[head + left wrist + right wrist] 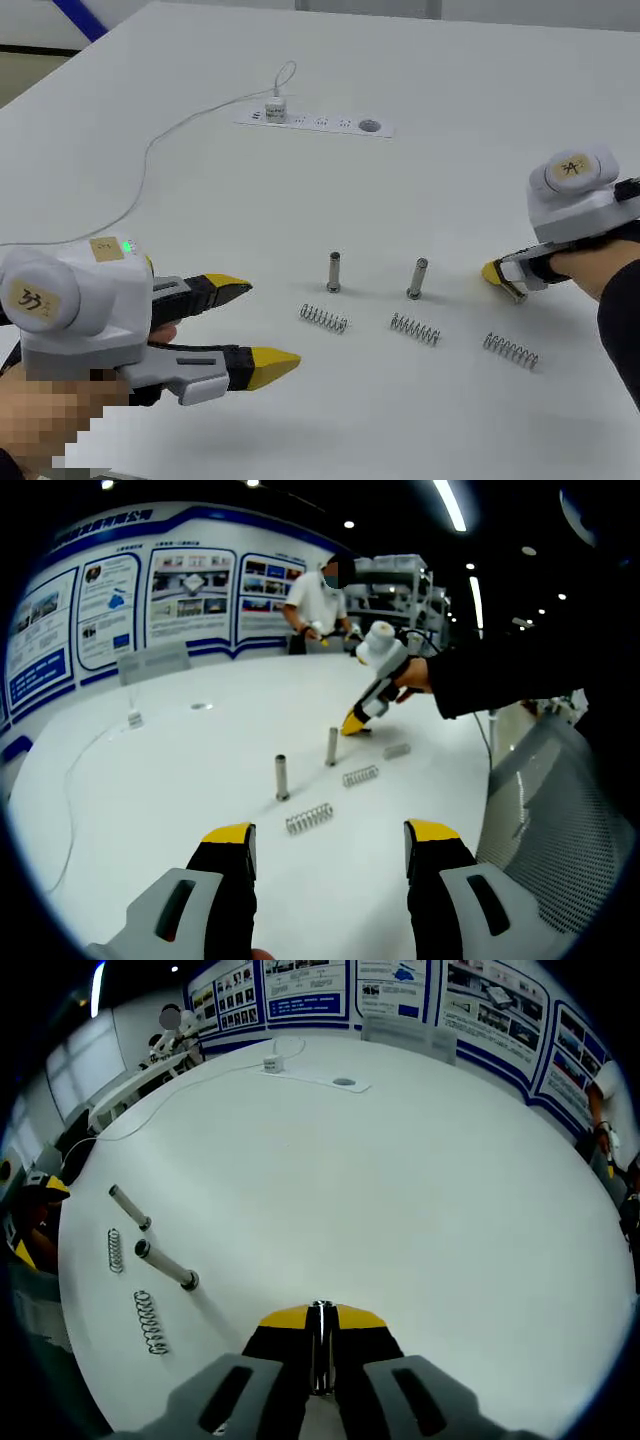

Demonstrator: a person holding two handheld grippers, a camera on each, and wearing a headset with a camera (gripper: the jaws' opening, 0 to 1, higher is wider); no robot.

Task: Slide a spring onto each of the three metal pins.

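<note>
Presently the right tongs (497, 275) pinch a pin (320, 1348) at three o'clock, the left tongs (268, 325) gape empty, and a tilted release could topple that pin.

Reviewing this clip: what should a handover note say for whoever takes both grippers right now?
Left gripper: open, empty, beside the parts.
Right gripper: shut on the third pin, low over the table.
Left pin and middle pin stand upright. Left spring, middle spring and right spring lie loose in front.
Done: no spring is on a pin.
Left: all three springs.
</note>
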